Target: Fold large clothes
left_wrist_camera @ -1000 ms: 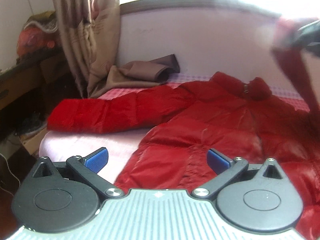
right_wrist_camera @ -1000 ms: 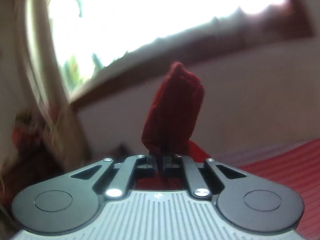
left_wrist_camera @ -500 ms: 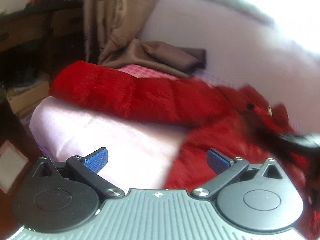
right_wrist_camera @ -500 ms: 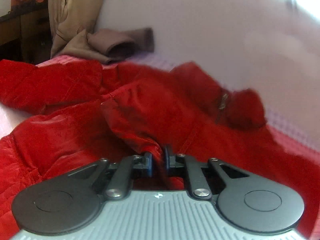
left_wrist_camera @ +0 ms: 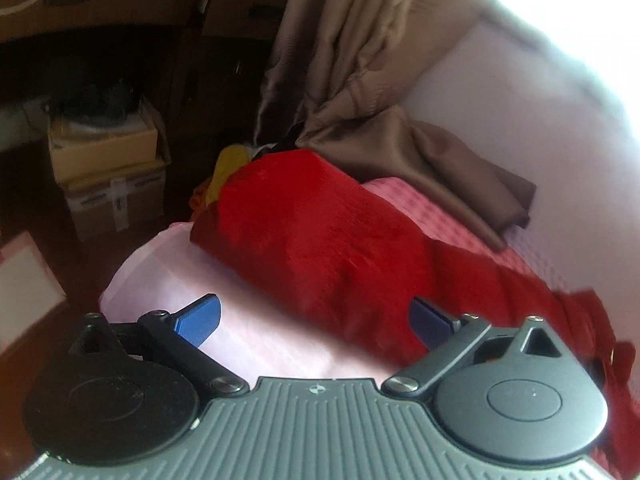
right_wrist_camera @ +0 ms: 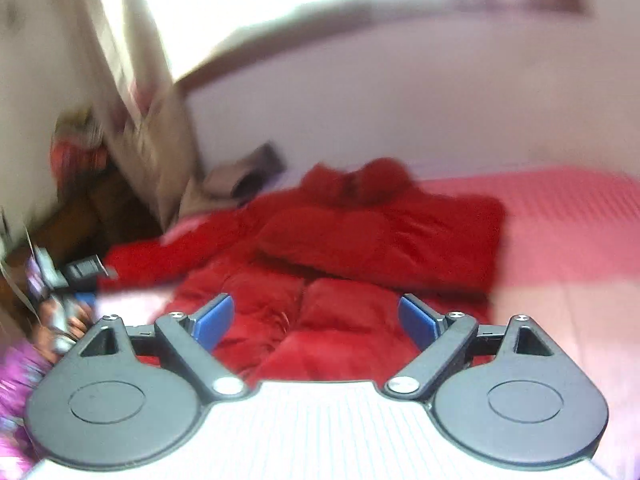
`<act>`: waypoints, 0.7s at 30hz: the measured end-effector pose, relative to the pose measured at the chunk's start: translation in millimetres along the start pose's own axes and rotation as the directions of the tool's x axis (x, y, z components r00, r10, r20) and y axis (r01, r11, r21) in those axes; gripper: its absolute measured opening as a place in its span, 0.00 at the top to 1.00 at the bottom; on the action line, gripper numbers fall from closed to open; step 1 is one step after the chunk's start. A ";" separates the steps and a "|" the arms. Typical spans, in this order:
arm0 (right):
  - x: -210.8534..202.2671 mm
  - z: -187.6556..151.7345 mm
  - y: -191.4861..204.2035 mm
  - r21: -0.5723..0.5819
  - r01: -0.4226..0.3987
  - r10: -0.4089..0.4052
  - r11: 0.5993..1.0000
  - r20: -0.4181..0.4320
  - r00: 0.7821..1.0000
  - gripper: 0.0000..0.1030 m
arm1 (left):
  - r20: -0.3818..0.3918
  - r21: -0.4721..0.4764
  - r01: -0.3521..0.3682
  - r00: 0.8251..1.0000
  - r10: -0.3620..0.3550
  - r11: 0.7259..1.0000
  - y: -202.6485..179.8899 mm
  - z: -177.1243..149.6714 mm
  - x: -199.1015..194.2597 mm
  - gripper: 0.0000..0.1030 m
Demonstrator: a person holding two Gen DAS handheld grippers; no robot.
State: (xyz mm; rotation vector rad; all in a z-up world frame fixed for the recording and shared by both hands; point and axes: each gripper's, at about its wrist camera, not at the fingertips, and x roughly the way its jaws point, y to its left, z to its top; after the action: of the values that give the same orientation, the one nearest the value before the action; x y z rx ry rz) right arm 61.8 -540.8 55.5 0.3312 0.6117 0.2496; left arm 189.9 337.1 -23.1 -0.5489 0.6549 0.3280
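- The left gripper (left_wrist_camera: pixel 316 322) has its jaws spread wide with nothing between them; its blue pads (left_wrist_camera: pixel 199 322) are flat, smooth and rectangular, mounted on matte black linkage arms above a ribbed grey body.
- Straight ahead of it, toward 12 o'clock, lies one sleeve (left_wrist_camera: pixel 320 236) of the red padded jacket (left_wrist_camera: pixel 460 276), a plump tube with a soft, slightly fuzzy sheen, stretched from 11 o'clock down to 3 o'clock.
- The sleeve rests on the bed (left_wrist_camera: pixel 240 320), whose pale pink sheet looks smooth at the near rounded corner and checked farther back.
- A brown satin curtain (left_wrist_camera: pixel 360 60) hangs in folds at 12 o'clock, its hem pooled on the bed just behind the sleeve.
- Cardboard boxes (left_wrist_camera: pixel 108 164) are stacked on the floor at 10 o'clock.
- The right gripper (right_wrist_camera: pixel 316 322) is likewise spread apart and empty, with the same blue pads (right_wrist_camera: pixel 211 320).
- In its view, blurred, the jacket (right_wrist_camera: pixel 340 280) lies on the bed (right_wrist_camera: pixel 560 240) from 9 to 1 o'clock, quilted in puffy panels, with the other sleeve (right_wrist_camera: pixel 380 240) folded across the chest as a thick band.
- The collar (right_wrist_camera: pixel 360 178) bunches at 12 o'clock, near the white wall (right_wrist_camera: pixel 400 100).
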 end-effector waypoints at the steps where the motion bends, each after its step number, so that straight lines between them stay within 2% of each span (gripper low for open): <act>1: -17.7 -4.9 -5.7 0.032 0.015 -0.015 0.999 0.027 1.000 0.07 | -0.006 -0.019 0.009 1.000 -0.009 1.000 4.2 5.4 8.2 0.12; 2: -35.3 -10.7 -9.6 0.051 0.037 -0.039 0.998 0.048 0.998 0.05 | -0.011 -0.026 0.018 1.000 -0.018 0.999 6.7 8.6 14.3 0.15; 3: -51.7 -18.4 -10.7 0.058 0.062 -0.066 0.996 0.066 0.996 0.05 | -0.023 -0.039 0.021 1.000 -0.022 0.999 9.3 12.2 22.1 0.24; 4: -58.9 -24.1 -9.2 0.053 0.075 -0.079 0.996 0.075 0.994 0.05 | -0.032 -0.051 0.027 0.999 -0.029 0.998 11.1 14.1 27.8 0.46; 5: -63.5 -30.9 -7.5 0.046 0.081 -0.085 0.996 0.080 0.993 0.05 | -0.034 -0.057 0.039 0.999 -0.041 0.998 12.7 16.1 33.3 0.62; 6: -65.2 -37.3 -5.3 0.043 0.084 -0.088 0.996 0.082 0.993 0.05 | -0.034 -0.061 0.043 0.998 -0.045 0.997 13.3 18.5 37.9 0.87; 8: -62.2 -46.2 -2.8 0.059 0.067 -0.072 0.996 0.081 0.994 0.05 | -0.002 -0.083 0.047 0.999 -0.047 0.995 11.7 23.5 36.6 0.94; 10: -57.5 -52.6 -3.8 0.089 0.036 -0.043 0.995 0.080 0.996 0.05 | 0.033 -0.070 0.044 0.999 -0.042 0.997 0.1 29.5 25.5 0.96; 13: -50.7 -59.1 -9.0 0.145 0.003 -0.016 0.989 0.084 0.996 0.05 | 0.103 -0.018 0.106 0.989 -0.103 0.994 -35.4 37.5 -9.6 0.96; 17: -44.3 -62.4 -13.1 0.181 -0.044 0.025 0.983 0.107 0.994 0.05 | 0.174 0.118 0.212 0.957 -0.230 0.970 -108.7 39.0 -70.5 0.96; 19: -38.8 -62.9 -13.2 0.184 -0.060 0.040 0.981 0.109 0.993 0.05 | 0.181 0.180 0.277 0.934 -0.309 0.944 -147.0 33.9 -96.7 0.96; 21: -35.4 -64.9 -16.3 0.199 -0.085 0.061 0.976 0.121 0.991 0.05 | 0.172 0.252 0.343 0.904 -0.391 0.905 -188.4 23.5 -118.6 0.96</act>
State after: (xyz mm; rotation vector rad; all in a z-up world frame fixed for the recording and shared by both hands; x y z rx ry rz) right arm -2.9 -552.3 17.8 0.5628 0.5129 0.2370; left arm 197.4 184.4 140.2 -0.4088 0.3544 -0.0438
